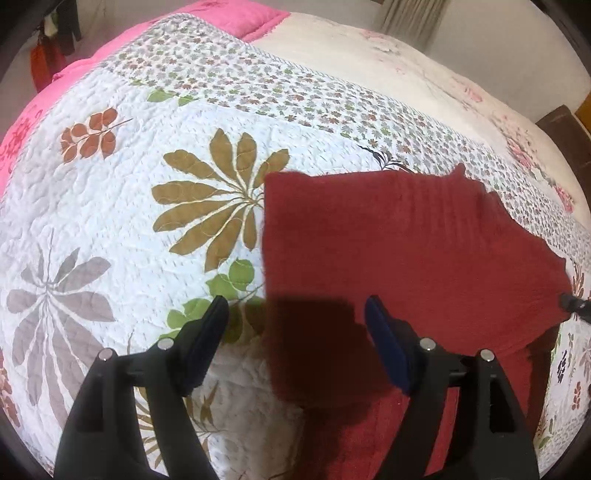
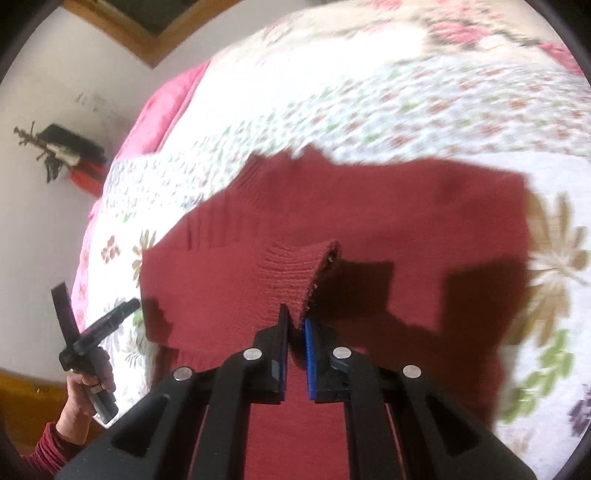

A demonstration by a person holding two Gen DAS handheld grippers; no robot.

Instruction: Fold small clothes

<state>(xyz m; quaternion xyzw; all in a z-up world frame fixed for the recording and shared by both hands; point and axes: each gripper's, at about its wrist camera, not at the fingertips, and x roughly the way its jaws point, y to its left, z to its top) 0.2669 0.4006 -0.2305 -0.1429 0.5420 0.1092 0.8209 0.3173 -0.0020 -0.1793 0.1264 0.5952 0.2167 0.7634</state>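
Note:
A dark red knitted garment lies spread on the floral quilt, part of it folded over. My left gripper hovers open over the garment's left edge, one finger above the quilt and the other above the red knit, holding nothing. In the right wrist view, my right gripper is shut on a ribbed cuff of the red garment, lifting it off the layer below. At the left of that view a hand holds the left gripper, its fingers apart. The right gripper's tip shows at the garment's right corner.
The quilt covers a bed with a pink blanket and a cream floral sheet further back. A small wall shelf with items hangs beyond the bed. A wooden frame and a curtain line the walls.

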